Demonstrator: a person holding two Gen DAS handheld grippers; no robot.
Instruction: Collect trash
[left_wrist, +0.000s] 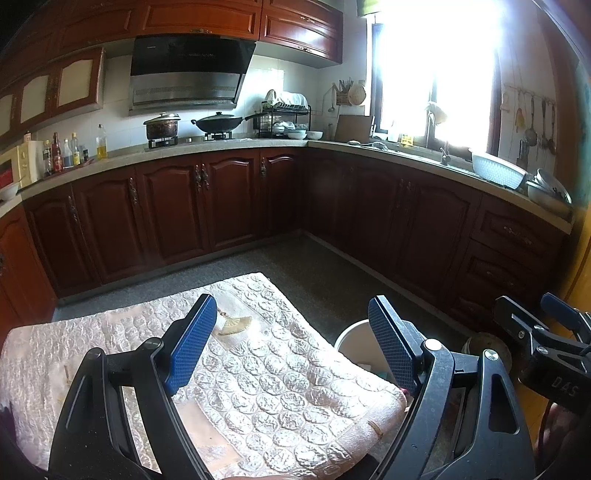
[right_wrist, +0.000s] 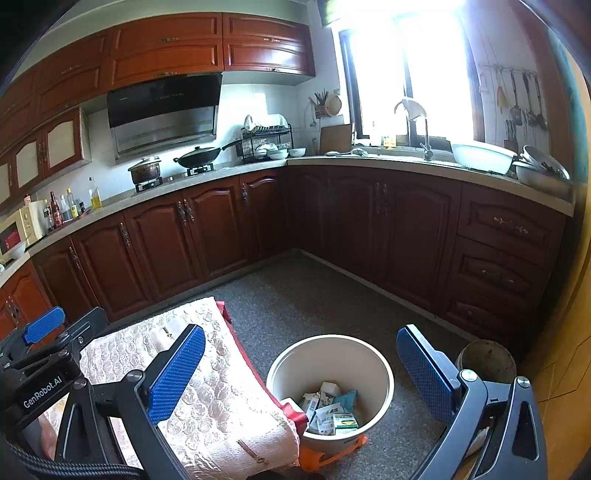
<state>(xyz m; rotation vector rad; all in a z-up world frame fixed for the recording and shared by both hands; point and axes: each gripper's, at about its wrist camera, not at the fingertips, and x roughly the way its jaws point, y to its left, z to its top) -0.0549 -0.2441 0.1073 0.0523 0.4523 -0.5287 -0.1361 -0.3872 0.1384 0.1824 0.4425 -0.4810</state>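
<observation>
l-shaped kitchen in red-brown wood, sun pouring in

a bright window (right_wrist: 406, 74) washes out the wall above the sink; dark cabinets (right_wrist: 221, 225) run under a pale stone surface (right_wrist: 369, 162) and meet at the corner, a black range hood (right_wrist: 162, 107) hangs over the stove, and the floor (right_wrist: 314, 295) is speckled grey.

Your bin (right_wrist: 330, 384) sits on the floor (right_wrist: 314, 295) at 6 o'clock, packets (right_wrist: 328, 410) inside. Cloth-covered table (right_wrist: 207, 387) just beside it at 8. Second pot (right_wrist: 487, 361) at 4. Counter (right_wrist: 369, 160) wraps 9 through 3; stove (right_wrist: 173, 177) at 10, sink tap (right_wrist: 424, 140) at 1.
</observation>
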